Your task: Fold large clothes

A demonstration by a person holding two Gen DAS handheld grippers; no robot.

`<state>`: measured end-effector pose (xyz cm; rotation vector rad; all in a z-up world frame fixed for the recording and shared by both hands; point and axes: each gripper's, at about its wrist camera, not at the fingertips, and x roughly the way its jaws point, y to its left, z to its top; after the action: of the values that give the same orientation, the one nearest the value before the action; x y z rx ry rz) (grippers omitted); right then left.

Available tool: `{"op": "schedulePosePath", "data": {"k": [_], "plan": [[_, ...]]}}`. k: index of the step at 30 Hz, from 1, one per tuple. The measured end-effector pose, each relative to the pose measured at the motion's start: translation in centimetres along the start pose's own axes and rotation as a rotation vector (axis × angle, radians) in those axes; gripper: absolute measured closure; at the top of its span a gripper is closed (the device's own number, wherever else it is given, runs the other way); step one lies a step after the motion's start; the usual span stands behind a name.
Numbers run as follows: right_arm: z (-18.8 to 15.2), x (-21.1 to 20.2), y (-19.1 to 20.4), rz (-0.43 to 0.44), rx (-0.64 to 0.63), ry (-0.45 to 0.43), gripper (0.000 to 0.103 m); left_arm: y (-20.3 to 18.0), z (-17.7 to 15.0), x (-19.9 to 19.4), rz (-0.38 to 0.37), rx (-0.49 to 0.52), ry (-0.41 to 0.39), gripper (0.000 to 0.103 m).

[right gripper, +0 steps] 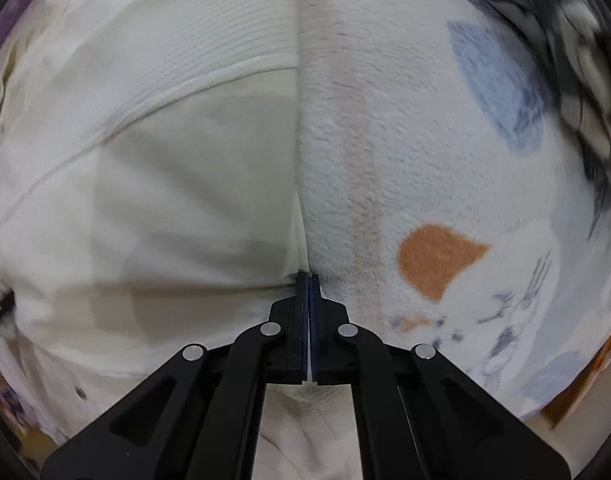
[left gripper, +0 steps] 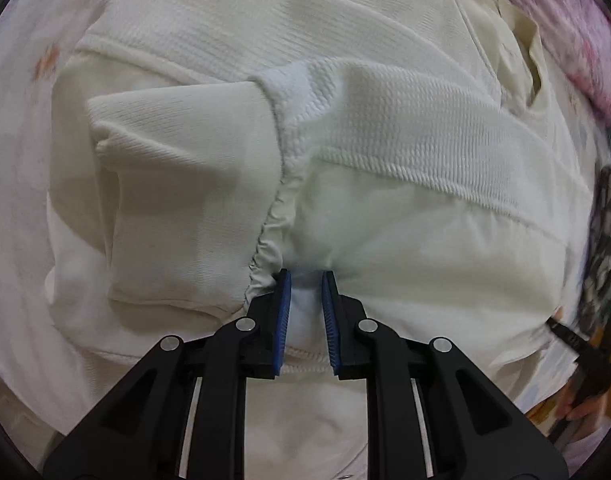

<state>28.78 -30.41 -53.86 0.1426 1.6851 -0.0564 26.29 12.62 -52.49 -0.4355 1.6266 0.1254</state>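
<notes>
A large cream-white garment (left gripper: 385,136) with ribbed panels lies spread and partly folded, filling the left wrist view. A sleeve with a gathered cuff (left gripper: 177,184) lies folded across it. My left gripper (left gripper: 306,280) has its blue pads a little apart with a fold of the garment's hem between them. In the right wrist view the garment (right gripper: 153,184) fills the left half, its side edge running down the middle. My right gripper (right gripper: 307,278) is shut on that edge of the garment.
Under the garment lies a white fleece blanket (right gripper: 425,168) with orange and blue prints. A pink-purple patterned cloth (left gripper: 565,40) lies at the far right. A black-and-white patterned fabric (right gripper: 577,64) borders the blanket. The other hand-held tool (left gripper: 585,356) shows at right.
</notes>
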Motion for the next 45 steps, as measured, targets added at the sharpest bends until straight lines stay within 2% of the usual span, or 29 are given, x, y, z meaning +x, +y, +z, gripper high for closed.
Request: {"op": "schedulePosePath", "data": {"k": [2, 4, 8, 11, 12, 13, 15, 16, 17, 18, 19, 21, 23, 24, 26, 28, 33, 36, 38, 45], "plan": [[-0.4, -0.1, -0.5, 0.013, -0.005, 0.008, 0.102, 0.7, 0.1, 0.0, -0.031, 0.012, 0.008, 0.086], [0.9, -0.5, -1.9, 0.019, -0.025, 0.016, 0.102, 1.0, 0.2, -0.2, -0.043, 0.037, 0.006, 0.086], [2.1, -0.7, -2.8, 0.041, 0.010, 0.050, 0.101, 1.8, 0.0, -0.4, -0.023, 0.052, -0.003, 0.086], [3.6, -1.7, -2.9, 0.025, 0.018, 0.058, 0.098, 0.6, -0.2, -0.4, 0.004, 0.055, 0.002, 0.086], [4.2, -2.3, -1.8, 0.020, 0.026, 0.056, 0.095, -0.6, -0.2, -0.4, 0.017, 0.054, 0.004, 0.085], [4.3, -3.0, -1.6, 0.011, 0.033, 0.050, 0.089, -0.9, -0.2, -0.8, 0.032, 0.053, 0.007, 0.075], [4.0, -6.1, -1.2, 0.015, 0.029, 0.015, 0.069, -2.0, -0.3, -1.9, 0.038, 0.049, -0.004, 0.056], [3.9, -7.3, -1.2, 0.021, 0.022, -0.012, 0.043, -2.7, -0.5, -2.9, 0.057, 0.055, -0.026, 0.050], [3.7, -8.4, -1.2, 0.019, 0.019, -0.034, 0.022, -3.1, -0.7, -3.6, 0.081, 0.065, -0.038, 0.046], [3.5, -9.8, -1.2, 0.025, 0.016, -0.066, 0.018, -3.7, -1.0, -4.3, 0.106, 0.077, -0.050, 0.036], [3.4, -11.0, -1.2, 0.050, 0.015, -0.092, 0.018, -4.3, -1.2, -5.0, 0.120, 0.088, -0.061, 0.033], [3.2, -13.3, -1.3, 0.108, 0.019, -0.116, 0.018, -4.8, -1.6, -6.5, 0.102, 0.084, -0.072, 0.033], [3.1, -14.4, -1.6, 0.123, 0.021, -0.124, 0.018, -5.0, -2.1, -7.9, 0.111, 0.063, -0.083, 0.030], [3.0, -15.0, -1.7, 0.124, 0.016, -0.135, 0.018, -5.3, -2.2, -8.7, 0.130, 0.058, -0.084, 0.025], [2.8, -16.4, -1.8, 0.126, 0.009, -0.147, 0.018, -6.0, -2.8, -10.4, 0.154, 0.068, -0.099, 0.023], [0.9, -16.7, -0.8, 0.130, 0.016, -0.155, 0.018, -6.0, -3.4, -12.0, 0.134, 0.068, -0.117, 0.016], [0.1, -17.5, 0.6, 0.177, 0.008, -0.154, 0.018, -6.6, -3.6, -13.6, 0.141, 0.064, -0.135, 0.014], [0.2, -18.3, 1.2, 0.222, -0.003, -0.140, 0.017, -5.7, -2.7, -14.9, 0.148, 0.055, -0.140, 0.014], [0.8, -18.6, 1.6, 0.226, -0.013, -0.140, 0.010, -5.1, -2.0, -15.5, 0.149, 0.047, -0.137, 0.014], [3.2, -19.5, 3.1, 0.270, -0.030, -0.127, 0.009, -3.4, 1.6, -16.1, 0.153, 0.020, -0.132, 0.014]]}}
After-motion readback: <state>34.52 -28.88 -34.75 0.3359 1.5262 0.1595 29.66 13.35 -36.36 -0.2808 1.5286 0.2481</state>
